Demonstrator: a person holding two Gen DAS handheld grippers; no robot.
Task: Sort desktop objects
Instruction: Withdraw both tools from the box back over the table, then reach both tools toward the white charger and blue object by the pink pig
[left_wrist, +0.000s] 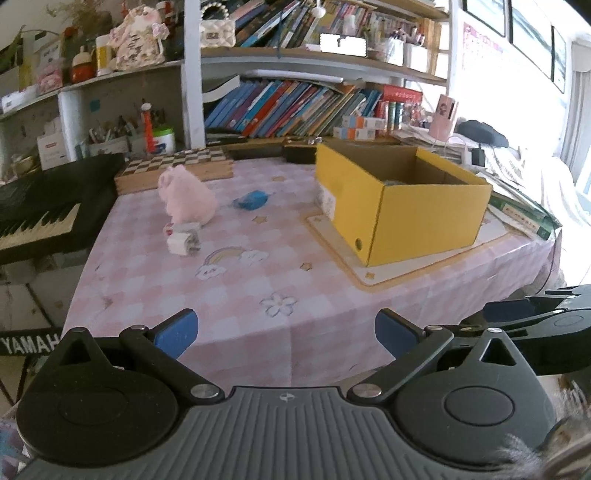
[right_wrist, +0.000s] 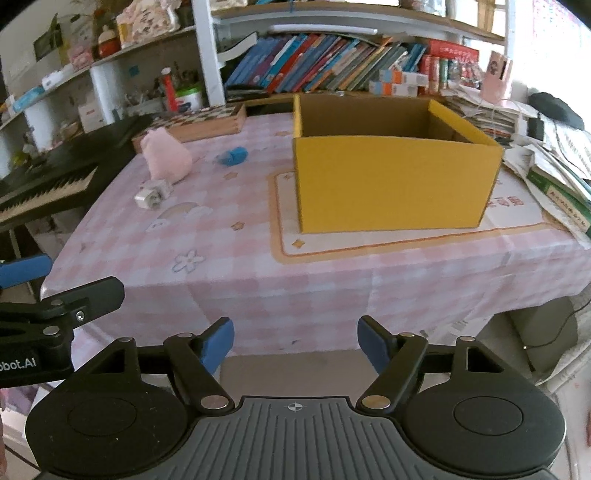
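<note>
Pink plush toy (left_wrist: 186, 194), white charger plug (left_wrist: 183, 242) and blue item (left_wrist: 251, 199) lie unsorted left of the yellow box (left_wrist: 402, 199), whose contents I cannot judge; I hold left gripper (left_wrist: 286, 334) and right gripper (right_wrist: 295, 341) wide, empty.

- Our right gripper (right_wrist: 295, 345) hangs spread at the near table edge, holding nothing.
- We see a yellow box (right_wrist: 391, 184) ahead.
- Far left lie a pink plush (right_wrist: 166, 157), blue object (right_wrist: 232, 156) and white charger (right_wrist: 153, 194).
</note>
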